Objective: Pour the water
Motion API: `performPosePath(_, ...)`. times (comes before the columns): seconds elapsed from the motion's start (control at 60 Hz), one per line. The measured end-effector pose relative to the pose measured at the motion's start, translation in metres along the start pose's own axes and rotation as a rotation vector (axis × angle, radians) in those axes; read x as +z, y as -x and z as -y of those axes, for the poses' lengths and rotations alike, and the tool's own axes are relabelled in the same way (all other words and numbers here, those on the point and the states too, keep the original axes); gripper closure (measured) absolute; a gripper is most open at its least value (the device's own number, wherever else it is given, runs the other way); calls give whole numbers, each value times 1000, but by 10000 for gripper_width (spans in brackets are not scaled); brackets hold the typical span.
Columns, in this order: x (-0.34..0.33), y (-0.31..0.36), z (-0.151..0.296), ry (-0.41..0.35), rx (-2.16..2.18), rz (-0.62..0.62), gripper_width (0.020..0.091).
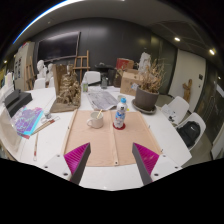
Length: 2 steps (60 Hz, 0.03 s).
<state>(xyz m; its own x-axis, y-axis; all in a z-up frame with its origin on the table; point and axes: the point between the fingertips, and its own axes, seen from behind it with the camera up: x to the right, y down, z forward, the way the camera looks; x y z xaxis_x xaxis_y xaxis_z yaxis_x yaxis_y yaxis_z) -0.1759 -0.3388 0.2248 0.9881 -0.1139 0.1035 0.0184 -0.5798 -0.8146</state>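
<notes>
two magenta-padded gripper fingers (111,156) sit nearest the lens, spread well apart with nothing held between them; they hover over the near edge of a white oval table (170,140). just ahead of the fingers, a tan rectangular placemat (92,140) lies on the tabletop. on its far part stands a small clear plastic water bottle with a red-and-blue label (120,114), upright, beyond the fingers and slightly toward the right finger. just beside it, to its left, a pale cup on a saucer (96,119) rests on the same mat, apart from the bottle. beyond them lies a grey flat object that looks like a keyboard or tray (101,99). off to the left, a purple-tinted sheet or book (27,121) lies on the table. farther right stands a dark brown pot holding dry branches (147,95). a wooden model structure (67,88) stands at the far left of the table. white chairs (178,108) ring the table.
</notes>
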Motion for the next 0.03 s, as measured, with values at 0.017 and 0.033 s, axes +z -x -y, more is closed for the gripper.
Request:
performPosePath(0.017,1,2,-2,6,6,7,254)
performPosePath(0.033,1,4,-3,12,11,13,254)
